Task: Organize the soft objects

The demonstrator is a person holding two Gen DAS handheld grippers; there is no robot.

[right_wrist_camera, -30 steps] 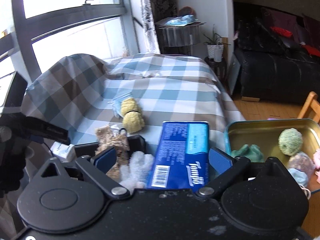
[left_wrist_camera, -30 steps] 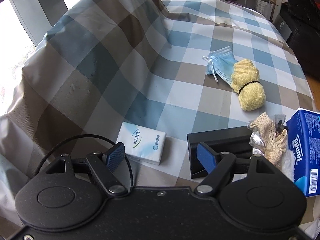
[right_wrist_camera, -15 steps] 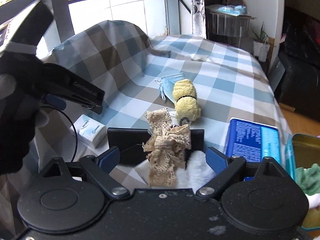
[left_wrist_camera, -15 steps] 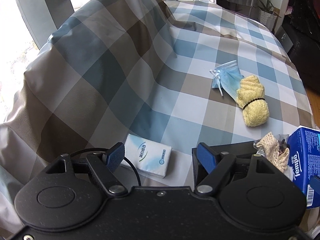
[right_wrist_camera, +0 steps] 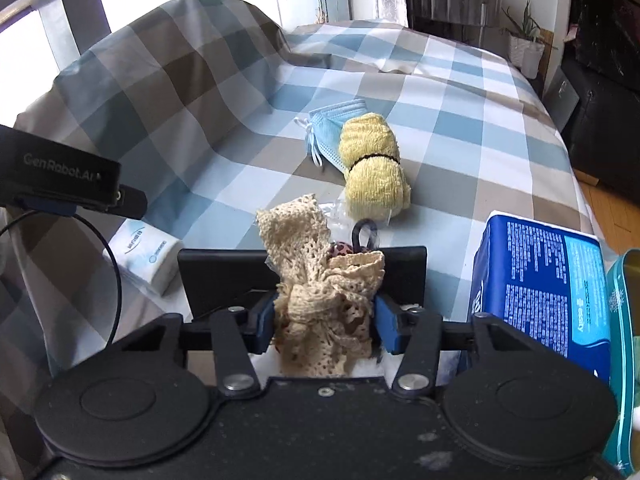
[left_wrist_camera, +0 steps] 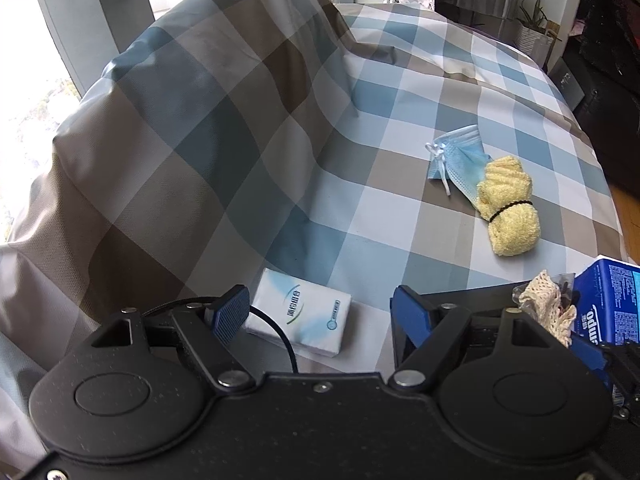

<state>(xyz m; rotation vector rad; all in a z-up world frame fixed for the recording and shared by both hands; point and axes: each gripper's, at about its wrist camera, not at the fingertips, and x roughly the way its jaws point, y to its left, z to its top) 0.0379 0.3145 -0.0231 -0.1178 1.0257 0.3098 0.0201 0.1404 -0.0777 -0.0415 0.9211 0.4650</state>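
My right gripper [right_wrist_camera: 325, 324] is shut on a beige lace cloth [right_wrist_camera: 320, 280] in front of a black box [right_wrist_camera: 224, 276]; the cloth also shows in the left wrist view [left_wrist_camera: 548, 304]. My left gripper [left_wrist_camera: 320, 312] is open and empty above a white tissue pack [left_wrist_camera: 300, 316], which also shows in the right wrist view [right_wrist_camera: 140, 252]. A rolled yellow towel [right_wrist_camera: 374, 172] with a black band lies on a blue face mask [right_wrist_camera: 336, 128] farther back on the plaid bed [right_wrist_camera: 460, 120]. A blue Tempo tissue box [right_wrist_camera: 536, 280] stands at my right.
A teal-rimmed tin [right_wrist_camera: 624, 360] sits at the far right edge. The bed cover rises into a hump [left_wrist_camera: 200, 100] at the left by the window. A dark sofa [right_wrist_camera: 608, 80] and a potted plant [right_wrist_camera: 524, 40] stand past the bed.
My right gripper swung left from the tissue box to the lace cloth and shut on it. My left gripper drew back a little over the tissue pack, still open.
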